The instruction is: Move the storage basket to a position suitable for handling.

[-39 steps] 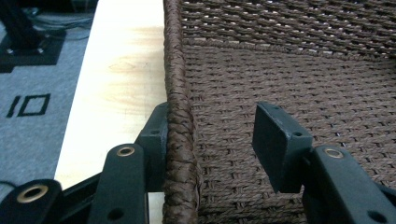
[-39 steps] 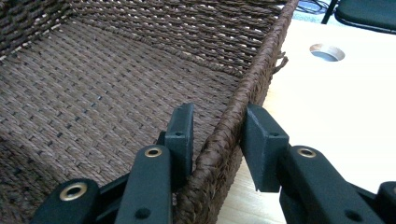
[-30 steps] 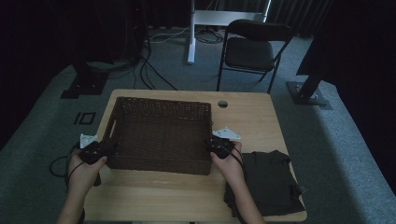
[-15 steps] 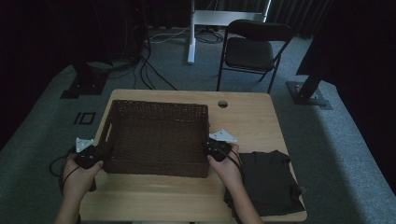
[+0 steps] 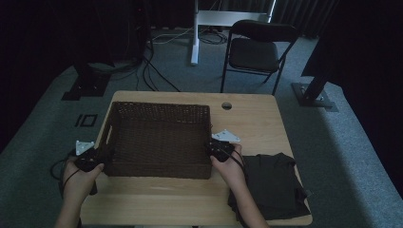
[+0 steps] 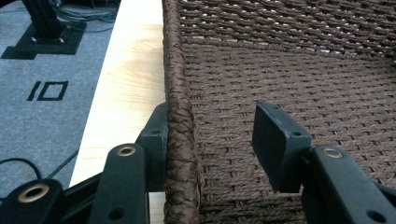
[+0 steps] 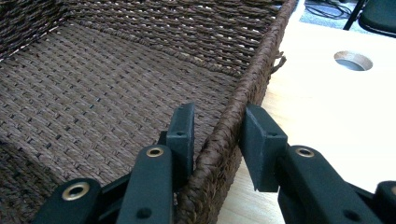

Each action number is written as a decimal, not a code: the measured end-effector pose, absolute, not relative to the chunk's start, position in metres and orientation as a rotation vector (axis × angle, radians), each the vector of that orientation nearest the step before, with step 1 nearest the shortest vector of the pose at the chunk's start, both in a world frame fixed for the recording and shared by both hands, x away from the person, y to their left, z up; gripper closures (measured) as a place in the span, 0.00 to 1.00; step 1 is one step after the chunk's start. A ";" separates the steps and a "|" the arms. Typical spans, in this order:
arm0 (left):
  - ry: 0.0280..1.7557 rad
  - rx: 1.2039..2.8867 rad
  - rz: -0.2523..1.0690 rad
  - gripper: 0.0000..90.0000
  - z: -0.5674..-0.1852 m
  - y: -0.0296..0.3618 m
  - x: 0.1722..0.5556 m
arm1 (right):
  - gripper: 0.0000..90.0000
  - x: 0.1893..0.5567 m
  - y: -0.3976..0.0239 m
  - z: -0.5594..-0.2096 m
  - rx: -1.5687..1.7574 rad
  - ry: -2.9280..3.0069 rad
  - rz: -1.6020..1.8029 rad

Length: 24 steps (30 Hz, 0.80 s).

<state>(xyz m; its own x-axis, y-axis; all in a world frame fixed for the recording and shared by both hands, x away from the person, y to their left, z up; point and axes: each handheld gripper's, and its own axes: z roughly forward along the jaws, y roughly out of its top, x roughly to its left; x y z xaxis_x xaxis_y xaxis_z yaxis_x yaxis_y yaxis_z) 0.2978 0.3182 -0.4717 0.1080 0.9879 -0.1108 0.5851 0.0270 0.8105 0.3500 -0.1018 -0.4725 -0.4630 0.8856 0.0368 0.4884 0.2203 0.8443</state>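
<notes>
Wicker basket (image 5: 159, 137) sits on the wooden table (image 5: 256, 118), toward its left half, empty inside. Left gripper (image 5: 90, 159) is at the basket's left wall near the front corner; in the left gripper view the jaws straddle the rim (image 6: 180, 116), outer jaw touching the weave, inner jaw well clear of it inside the basket, so the jaws are part open and not clamped. Right gripper (image 5: 219, 149) is at the right wall; in the right gripper view both jaws press the rim (image 7: 233, 126), closed tight on it. Dark cloth (image 5: 273, 185) lies on the table's front right corner, just beside the right hand (image 5: 230, 168). Chair (image 5: 256, 50) stands beyond the table.
</notes>
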 end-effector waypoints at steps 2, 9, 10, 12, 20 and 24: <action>1.558 1.686 0.720 0.64 -0.471 0.319 0.296 | 0.74 0.349 -0.103 -0.471 1.257 2.049 1.138; 1.516 1.710 0.691 0.62 -0.473 0.319 0.296 | 0.71 0.349 -0.109 -0.471 1.271 2.048 1.156; 1.512 1.715 0.678 0.59 -0.473 0.319 0.297 | 0.67 0.349 -0.110 -0.471 1.266 2.051 1.160; 1.509 1.712 0.651 0.50 -0.473 0.320 0.298 | 0.50 0.351 -0.113 -0.471 1.231 2.038 1.182; 1.421 1.793 0.658 0.28 -0.469 0.325 0.299 | 0.30 0.350 -0.117 -0.457 1.159 2.059 1.238; 1.372 1.798 0.659 0.22 -0.459 0.327 0.295 | 0.22 0.346 -0.112 -0.456 1.198 2.075 1.285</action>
<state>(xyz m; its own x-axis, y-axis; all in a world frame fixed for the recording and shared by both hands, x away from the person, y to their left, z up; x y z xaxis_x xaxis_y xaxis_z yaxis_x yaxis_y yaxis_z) 0.2946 0.3270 -0.4591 0.2876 0.9566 -0.0477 0.5607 -0.1278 0.8181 0.3464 -0.1122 -0.4557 -0.5406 0.8369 0.0854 0.4494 0.2016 0.8703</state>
